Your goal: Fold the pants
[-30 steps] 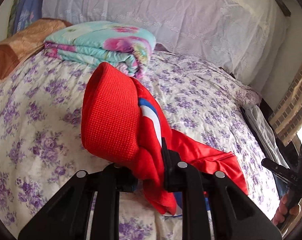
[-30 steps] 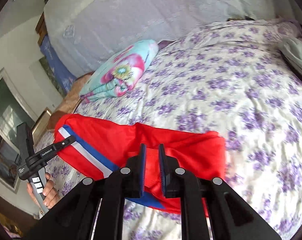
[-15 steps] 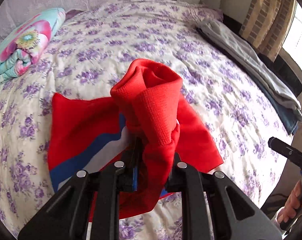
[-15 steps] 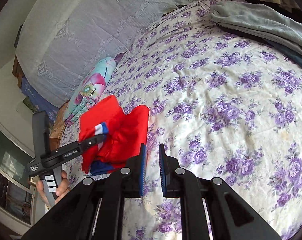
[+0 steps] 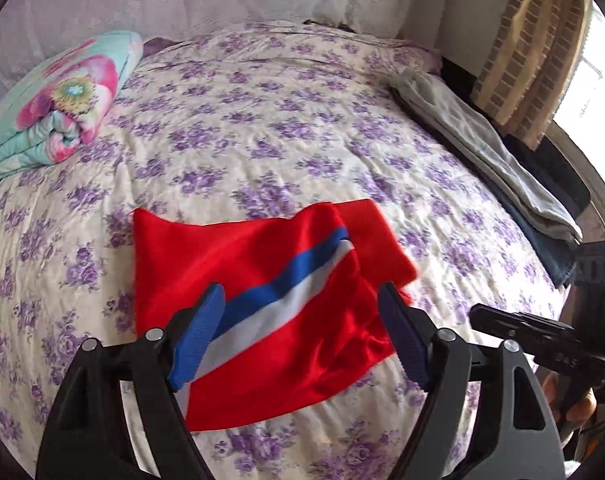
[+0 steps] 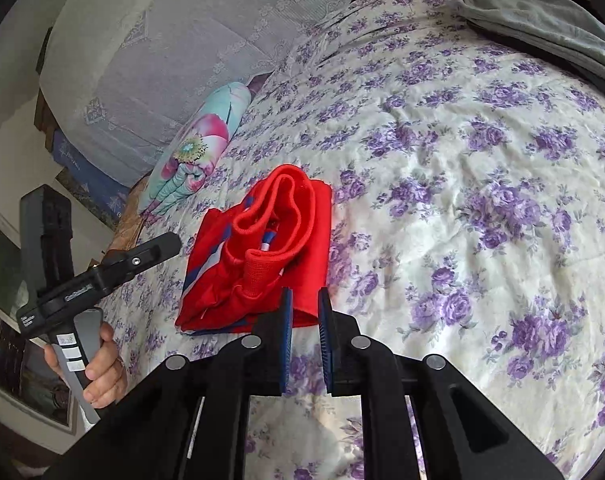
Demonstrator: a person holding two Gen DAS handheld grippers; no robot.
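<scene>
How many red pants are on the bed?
1: the red pants lie folded on the flowery bedspread, near its front edge.

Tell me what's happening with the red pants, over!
Left gripper opening, nothing pinched. Right gripper shut, empty. Red pants lie folded on the bed. Nothing in the way.

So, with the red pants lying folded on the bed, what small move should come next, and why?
Probably lift the left hand-held gripper away: its jaws are opening, with no cloth pinched, and the red pants lie folded on the bed. The right hand-held gripper is shut and empty.
</scene>
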